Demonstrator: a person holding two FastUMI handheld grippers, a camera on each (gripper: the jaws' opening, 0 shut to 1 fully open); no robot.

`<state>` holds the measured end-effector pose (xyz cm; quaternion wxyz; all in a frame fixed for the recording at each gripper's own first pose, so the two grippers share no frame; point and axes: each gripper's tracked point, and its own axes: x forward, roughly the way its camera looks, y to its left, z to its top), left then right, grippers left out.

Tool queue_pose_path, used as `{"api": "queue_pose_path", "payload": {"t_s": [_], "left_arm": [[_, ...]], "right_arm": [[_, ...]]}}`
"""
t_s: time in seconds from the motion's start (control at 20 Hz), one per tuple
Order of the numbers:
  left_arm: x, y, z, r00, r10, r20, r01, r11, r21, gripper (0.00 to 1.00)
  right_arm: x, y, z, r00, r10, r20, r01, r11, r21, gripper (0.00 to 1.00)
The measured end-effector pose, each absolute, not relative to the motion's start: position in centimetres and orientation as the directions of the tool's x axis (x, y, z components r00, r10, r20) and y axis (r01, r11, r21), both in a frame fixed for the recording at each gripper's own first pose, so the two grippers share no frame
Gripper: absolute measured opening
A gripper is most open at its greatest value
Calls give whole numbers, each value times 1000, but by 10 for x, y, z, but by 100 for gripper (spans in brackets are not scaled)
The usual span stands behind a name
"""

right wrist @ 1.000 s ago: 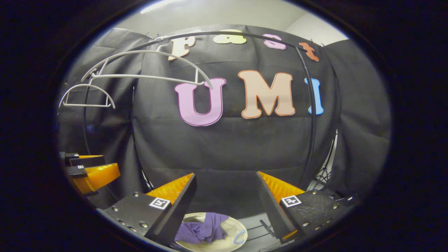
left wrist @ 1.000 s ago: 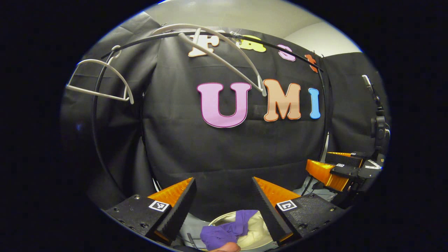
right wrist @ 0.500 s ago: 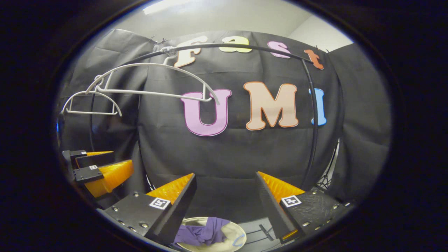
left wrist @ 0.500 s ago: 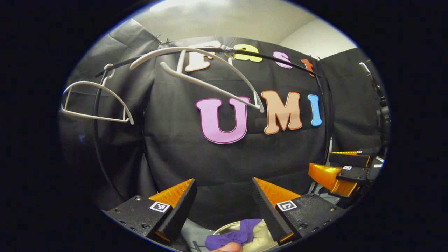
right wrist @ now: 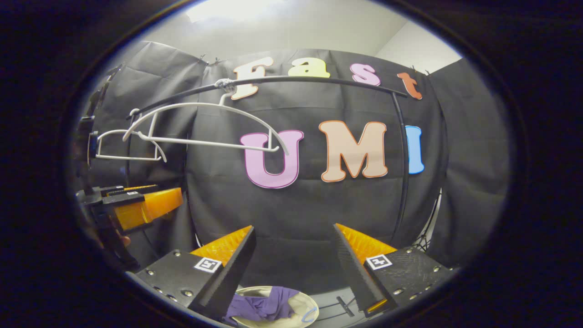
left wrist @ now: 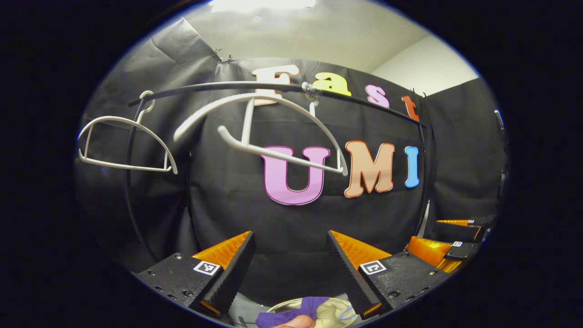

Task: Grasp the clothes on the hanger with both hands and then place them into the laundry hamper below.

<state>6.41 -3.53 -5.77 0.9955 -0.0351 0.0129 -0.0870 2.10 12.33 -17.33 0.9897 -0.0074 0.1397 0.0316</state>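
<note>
Left tool [left wrist: 290,248]: fingers spread wide apart, nothing between them, aimed at the black cloth wall. Right tool [right wrist: 294,243]: likewise released, fingers parted, gap empty.

Purple garment [right wrist: 262,305] lies crumpled inside the laundry hamper [right wrist: 304,302], a pale round basket low in the right gripper view, below and between the right tool's fingers. Left gripper view shows the same garment [left wrist: 296,310] in the hamper [left wrist: 330,310] at the bottom edge (partly cut off by the edge of view).

Black rail [left wrist: 218,85] arches across the top of the booth. Two white hangers hang from it, both bare: the near hanger [left wrist: 259,132] tilted, its lower bar slanting down to the right, and the far hanger [left wrist: 125,146] off to the left, close to level. In the right gripper view the near hanger [right wrist: 205,125] overlaps the far hanger [right wrist: 127,146].

Left tool is also visible at the left edge of the right gripper view; right tool at the lower right of the left gripper view. The two are well apart.
</note>
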Motion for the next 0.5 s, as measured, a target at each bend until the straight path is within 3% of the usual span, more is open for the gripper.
{"api": "queue_pose_path", "payload": {"t_s": [0.5], "left_arm": [[46, -78, -54, 983, -181, -16, 180, 983, -33, 92]], "right_arm": [[-13, 129, -150, 950, 189, -248, -178, 982, 65, 100]]}}
